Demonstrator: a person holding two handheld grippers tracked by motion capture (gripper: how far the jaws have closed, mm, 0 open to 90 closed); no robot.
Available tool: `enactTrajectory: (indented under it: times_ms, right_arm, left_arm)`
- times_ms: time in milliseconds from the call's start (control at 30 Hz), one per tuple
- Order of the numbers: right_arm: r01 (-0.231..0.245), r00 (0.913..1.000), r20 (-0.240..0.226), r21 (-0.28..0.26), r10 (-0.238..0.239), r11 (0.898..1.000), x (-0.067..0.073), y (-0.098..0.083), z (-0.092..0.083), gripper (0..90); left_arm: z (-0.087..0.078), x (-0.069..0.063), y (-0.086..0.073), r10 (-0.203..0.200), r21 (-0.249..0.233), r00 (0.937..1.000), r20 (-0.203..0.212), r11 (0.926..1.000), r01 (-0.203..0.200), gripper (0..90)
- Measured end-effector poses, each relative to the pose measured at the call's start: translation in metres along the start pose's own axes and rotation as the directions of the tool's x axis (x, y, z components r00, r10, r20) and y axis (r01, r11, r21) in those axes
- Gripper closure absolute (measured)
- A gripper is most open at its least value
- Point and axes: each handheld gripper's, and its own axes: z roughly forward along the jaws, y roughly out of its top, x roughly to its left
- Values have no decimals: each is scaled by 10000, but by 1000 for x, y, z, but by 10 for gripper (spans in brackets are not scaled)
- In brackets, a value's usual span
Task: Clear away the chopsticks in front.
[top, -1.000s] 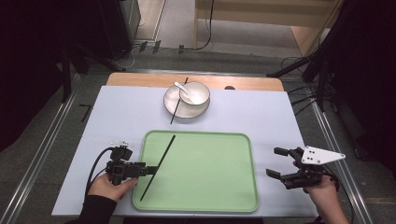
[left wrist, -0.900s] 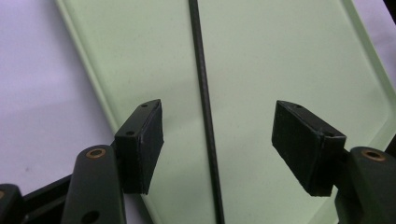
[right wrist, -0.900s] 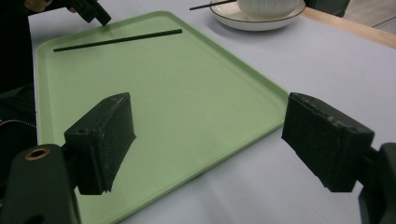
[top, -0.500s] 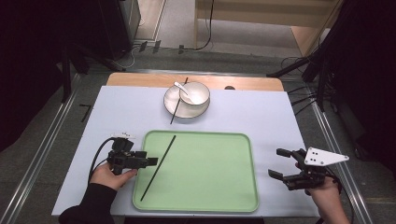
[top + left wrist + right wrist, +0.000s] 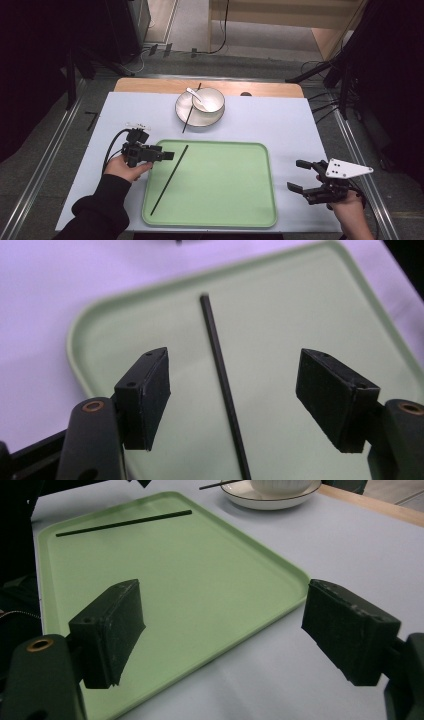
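Note:
A black chopstick lies slantwise on the left part of the green tray. My left gripper hovers at the tray's far left corner, pointing right over its edge. In the left gripper view the same chopstick runs between the open jaws of the left gripper, untouched. A second chopstick leans on a plate that carries a white bowl and a spoon. My right gripper stands open on the table right of the tray, nothing in it. The right gripper faces the tray.
The blue-white table mat has free room right and left of the tray. A wooden table edge runs behind the plate. Dark stands and cables sit on the floor beyond the table.
My left gripper has moved away from the person along the tray's left edge, up to the chopstick's far end. The right gripper has barely shifted.

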Motion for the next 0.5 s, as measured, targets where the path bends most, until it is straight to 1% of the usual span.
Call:
enactTrajectory:
  times_ms: [100,233,300,333,433,500]
  right_arm:
    - [-63,10000,37,-65,63,10000,-1,0,-1,174]
    - [-44,10000,28,-55,44,10000,-1,0,-1,174]
    - [-10,10000,17,8,10,10000,-1,0,0,174]
    - [-19,10000,7,16,19,10000,0,0,0,174]
    - [-2,10000,29,11,2,10000,-1,0,0,174]
    - [-57,10000,-2,4,57,10000,-1,0,0,174]
  left_arm:
    - [0,1,17,108,-64,9998,-172,9999,-109,298]
    - [2,3,34,232,-174,9994,-272,9996,-237,295]
    - [3,4,44,225,-189,9992,-326,9996,-231,294]
    - [4,5,48,229,-283,9992,-336,9993,-239,295]
    - [8,5,61,267,-257,9985,-478,9993,-279,295]
    - [12,4,70,449,-208,9971,-614,9987,-462,294]
